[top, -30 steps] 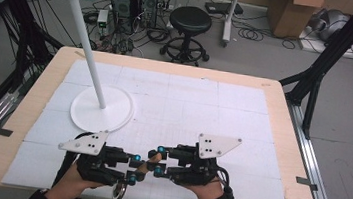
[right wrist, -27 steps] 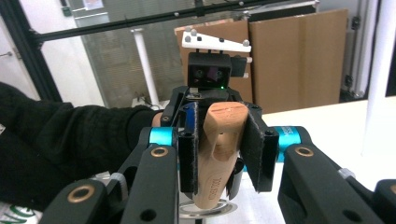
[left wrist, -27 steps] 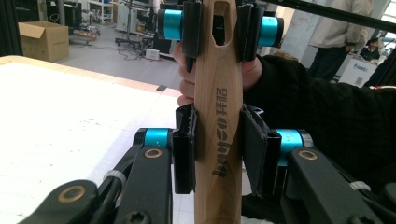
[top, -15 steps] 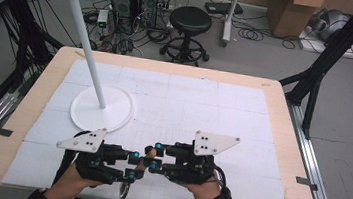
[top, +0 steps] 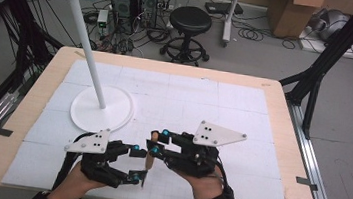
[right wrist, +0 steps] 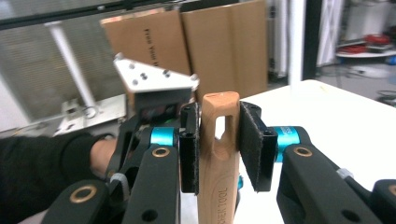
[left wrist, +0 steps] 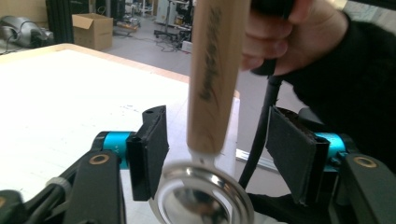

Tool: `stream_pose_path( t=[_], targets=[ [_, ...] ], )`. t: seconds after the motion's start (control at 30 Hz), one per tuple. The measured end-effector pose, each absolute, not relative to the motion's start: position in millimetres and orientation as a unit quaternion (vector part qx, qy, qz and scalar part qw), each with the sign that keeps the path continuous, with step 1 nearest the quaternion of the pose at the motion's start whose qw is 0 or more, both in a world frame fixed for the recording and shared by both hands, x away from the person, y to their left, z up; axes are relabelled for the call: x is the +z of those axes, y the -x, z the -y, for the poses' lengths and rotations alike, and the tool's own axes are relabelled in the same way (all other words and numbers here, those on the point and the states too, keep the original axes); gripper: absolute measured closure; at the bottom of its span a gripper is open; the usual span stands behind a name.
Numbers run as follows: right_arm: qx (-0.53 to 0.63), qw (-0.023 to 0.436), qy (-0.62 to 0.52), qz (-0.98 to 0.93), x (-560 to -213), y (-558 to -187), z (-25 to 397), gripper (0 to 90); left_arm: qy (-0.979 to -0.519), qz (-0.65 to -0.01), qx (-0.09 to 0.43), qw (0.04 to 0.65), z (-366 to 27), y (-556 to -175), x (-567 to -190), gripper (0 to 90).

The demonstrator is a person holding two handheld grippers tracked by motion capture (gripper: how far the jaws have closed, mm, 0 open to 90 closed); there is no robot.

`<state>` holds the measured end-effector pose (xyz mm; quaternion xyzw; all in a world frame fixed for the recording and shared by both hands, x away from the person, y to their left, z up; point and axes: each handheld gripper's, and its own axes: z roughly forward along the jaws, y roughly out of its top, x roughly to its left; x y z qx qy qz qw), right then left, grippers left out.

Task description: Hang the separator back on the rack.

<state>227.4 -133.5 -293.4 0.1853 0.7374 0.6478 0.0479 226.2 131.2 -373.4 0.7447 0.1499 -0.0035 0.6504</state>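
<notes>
My right gripper [right wrist: 218, 149] pinches wooden-handled metal ladle [right wrist: 218, 154] | left gripper [left wrist: 219, 154] now spread around it | handover done.

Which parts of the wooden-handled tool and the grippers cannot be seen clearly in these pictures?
- Tool: in the left gripper view its metal ring is cut off by the bottom edge.
- Handle print: blurred in the left gripper view; cut off by the bottom edge in the right gripper view.
- High view: the tool's ring end is hidden between the left gripper and the right gripper.
- White stand: its hooks are too small to count.
</notes>
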Motion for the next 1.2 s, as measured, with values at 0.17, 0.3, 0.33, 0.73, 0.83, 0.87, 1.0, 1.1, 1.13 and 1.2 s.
stream_pose_path(
  t=[0.17,0.3,0.33,0.73,0.83,0.87,1.0,1.1,1.13,1.2],
  targets=[
    [0.637,0.088,-0.221,-0.733,-281.0,-223.1,126.7,70.2,-0.747,-0.169,0.028,0.642,-130.7,-224.7,-371.4,40.4],
    [0.630,0.096,-0.233,-0.734,-283.4,-219.7,120.0,70.2,-0.747,-0.178,0.045,0.639,-131.3,-223.8,-369.3,41.5],
    [0.629,0.098,-0.235,-0.734,-284.9,-219.0,118.1,70.2,-0.747,-0.179,0.048,0.638,-131.2,-223.5,-368.9,41.8],
    [0.632,0.088,-0.243,-0.730,-295.1,-216.6,103.6,70.1,-0.767,-0.182,0.046,0.614,-130.5,-223.1,-368.9,69.3],
    [0.633,0.084,-0.246,-0.729,-297.7,-216.4,103.1,70.1,-0.772,-0.181,0.044,0.608,-130.2,-223.5,-369.0,70.1],
    [0.633,0.083,-0.248,-0.729,-298.5,-216.4,103.3,70.1,-0.773,-0.182,0.043,0.606,-130.0,-223.6,-368.8,70.2],
    [0.640,0.072,-0.254,-0.722,-300.6,-217.6,105.8,69.6,-0.774,-0.179,0.034,0.606,-130.4,-223.5,-367.3,70.4],
    [0.657,0.050,-0.239,-0.714,-301.0,-220.5,109.0,51.3,-0.770,-0.174,0.021,0.614,-131.7,-224.4,-366.2,70.5],
    [0.658,0.048,-0.235,-0.714,-300.4,-222.3,110.3,37.6,-0.767,-0.171,0.016,0.618,-132.4,-224.5,-365.7,70.5],
    [0.664,0.047,-0.215,-0.715,-300.4,-226.9,115.6,28.5,-0.762,-0.160,-0.001,0.628,-133.7,-224.9,-365.0,70.5]
  ],
)
